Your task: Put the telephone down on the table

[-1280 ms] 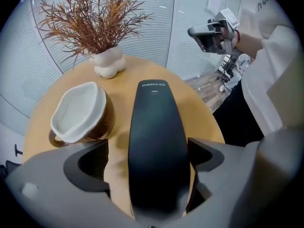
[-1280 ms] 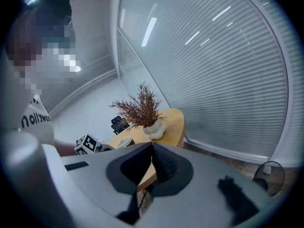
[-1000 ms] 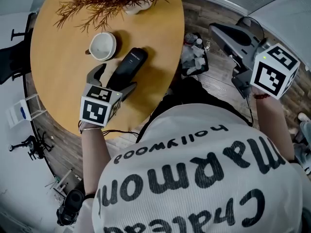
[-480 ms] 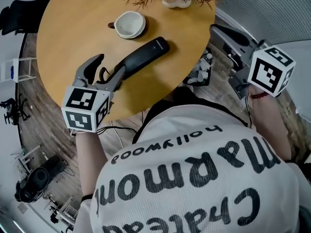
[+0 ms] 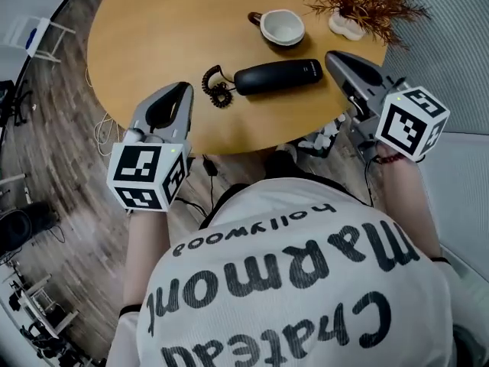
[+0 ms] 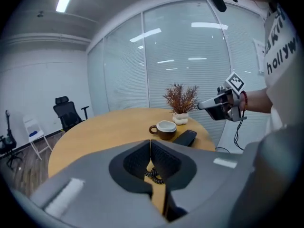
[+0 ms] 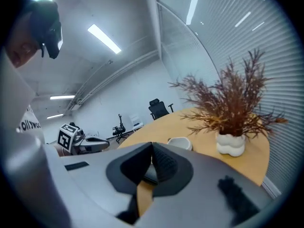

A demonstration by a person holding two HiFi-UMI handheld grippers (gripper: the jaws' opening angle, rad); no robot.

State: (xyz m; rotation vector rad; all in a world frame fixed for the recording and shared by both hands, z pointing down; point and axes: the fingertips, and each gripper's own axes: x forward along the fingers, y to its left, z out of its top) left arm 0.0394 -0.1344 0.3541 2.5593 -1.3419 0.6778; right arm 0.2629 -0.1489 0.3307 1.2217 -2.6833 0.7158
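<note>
The black telephone handset (image 5: 276, 76) lies flat on the round wooden table (image 5: 153, 44), its coiled cord (image 5: 218, 92) beside its left end. My left gripper (image 5: 182, 90) hangs at the table's near edge, apart from the handset. Its jaws are closing and the tips meet, with nothing between them. From the left gripper view the handset (image 6: 185, 137) lies beyond the shut tips (image 6: 151, 148). My right gripper (image 5: 334, 56) hovers by the handset's right end, shut and empty, as the right gripper view (image 7: 152, 151) shows.
A brown-and-white cup (image 5: 281, 27) stands just behind the handset. A dried plant in a white vase (image 5: 348, 25) sits at the table's right rim. Cables (image 5: 103, 132) lie on the wood floor at left. An office chair (image 6: 66, 113) stands past the table.
The left gripper let go of the handset, drew back to the table's near edge and closed its jaws. The handset now lies alone on the table. The head view swung left.
</note>
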